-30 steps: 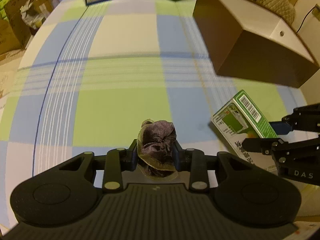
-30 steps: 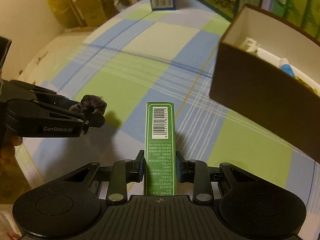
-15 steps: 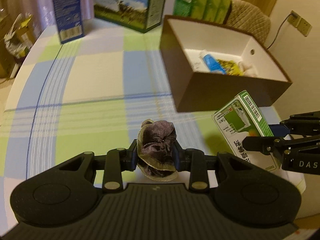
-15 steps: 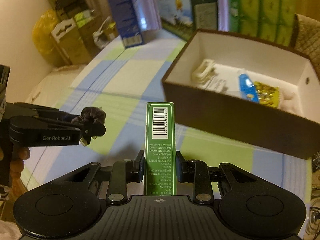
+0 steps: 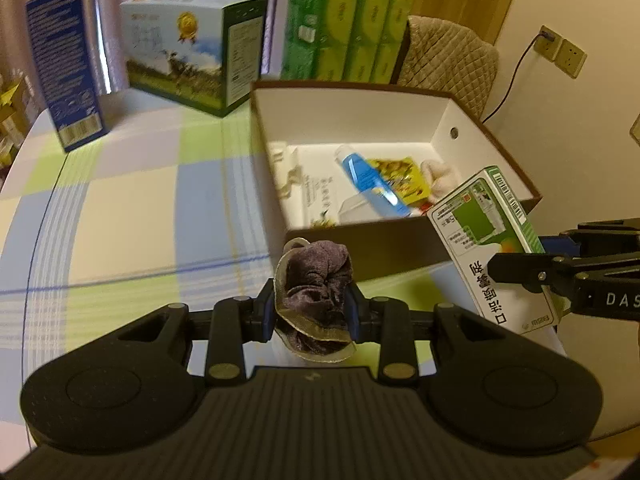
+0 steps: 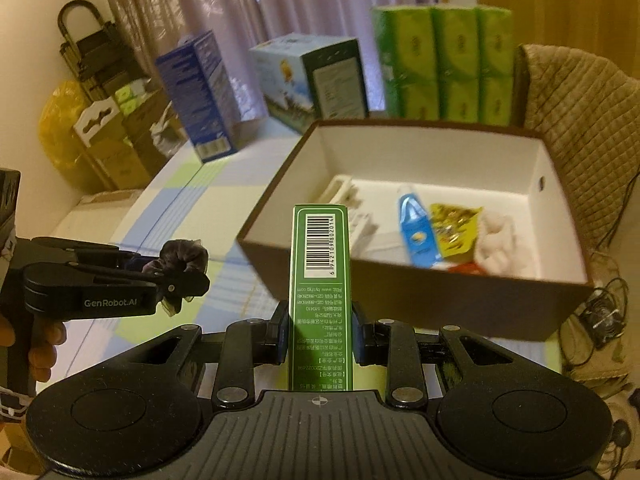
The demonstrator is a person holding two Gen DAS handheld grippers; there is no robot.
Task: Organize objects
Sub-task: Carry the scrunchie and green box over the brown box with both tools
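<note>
L gripper (image 5: 312, 312) jaws clamped on crumpled purple velvet scrunchie (image 5: 316, 280), R gripper (image 6: 320, 332) on tall green cardboard carton (image 6: 320, 276); both held above table, short of near wall of brown open-top box (image 6: 400, 280). Risk: carton bottom clips box rim, twists in grip; grippers near, may collide.

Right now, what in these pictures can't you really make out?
- Brown box near floor: left wrist view, hidden by its front wall.
- White things in the box: right wrist view, blurred, partly behind the green carton.
- Carton's small print: too small.
- Purple scrunchie underside: hidden by left hand-held gripper.
</note>
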